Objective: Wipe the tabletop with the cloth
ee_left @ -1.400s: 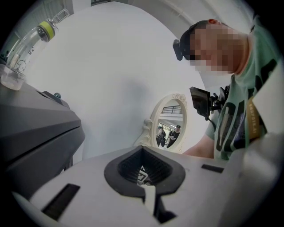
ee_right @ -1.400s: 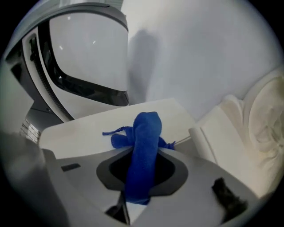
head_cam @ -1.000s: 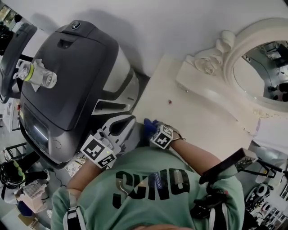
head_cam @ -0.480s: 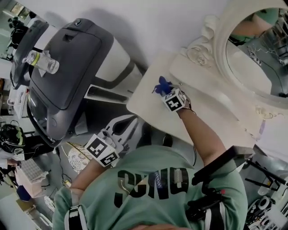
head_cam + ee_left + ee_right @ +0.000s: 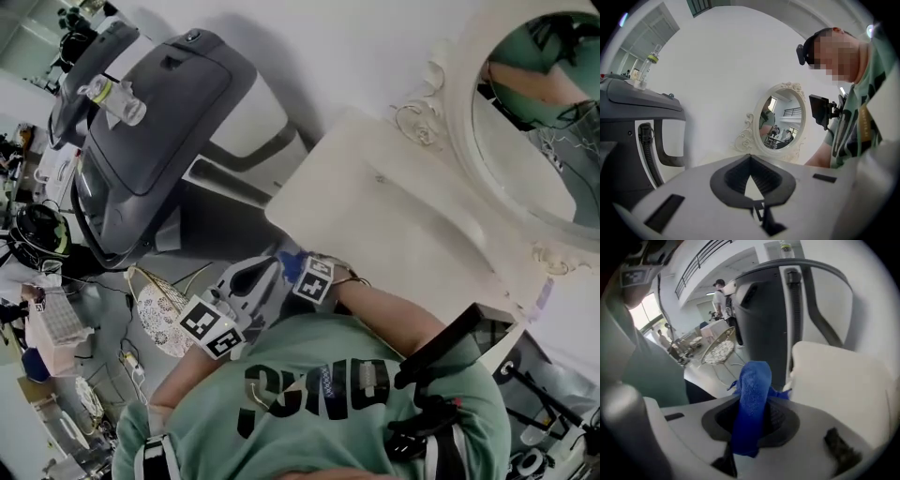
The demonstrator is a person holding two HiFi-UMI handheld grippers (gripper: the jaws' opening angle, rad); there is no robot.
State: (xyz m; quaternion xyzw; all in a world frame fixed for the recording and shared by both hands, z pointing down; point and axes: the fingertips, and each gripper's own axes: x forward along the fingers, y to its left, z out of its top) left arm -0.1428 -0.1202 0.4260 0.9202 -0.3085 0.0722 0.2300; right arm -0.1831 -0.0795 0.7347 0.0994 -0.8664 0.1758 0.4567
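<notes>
The blue cloth is clamped in my right gripper, bunched up and sticking out past the jaws. In the head view the right gripper and the cloth sit at the near left edge of the cream tabletop, by its corner. In the right gripper view the tabletop lies just to the right of the cloth. My left gripper hangs off the table beside the right one. Its jaws meet at the tip with nothing between them.
An ornate cream oval mirror stands along the table's far side. A large grey machine with a clear bottle on top is left of the table. A round woven stool stands on the floor. People stand in the background.
My right gripper swept the cloth out across the tabletop toward the mirror base, then drew back to the near left edge. The left gripper stayed off the table.
</notes>
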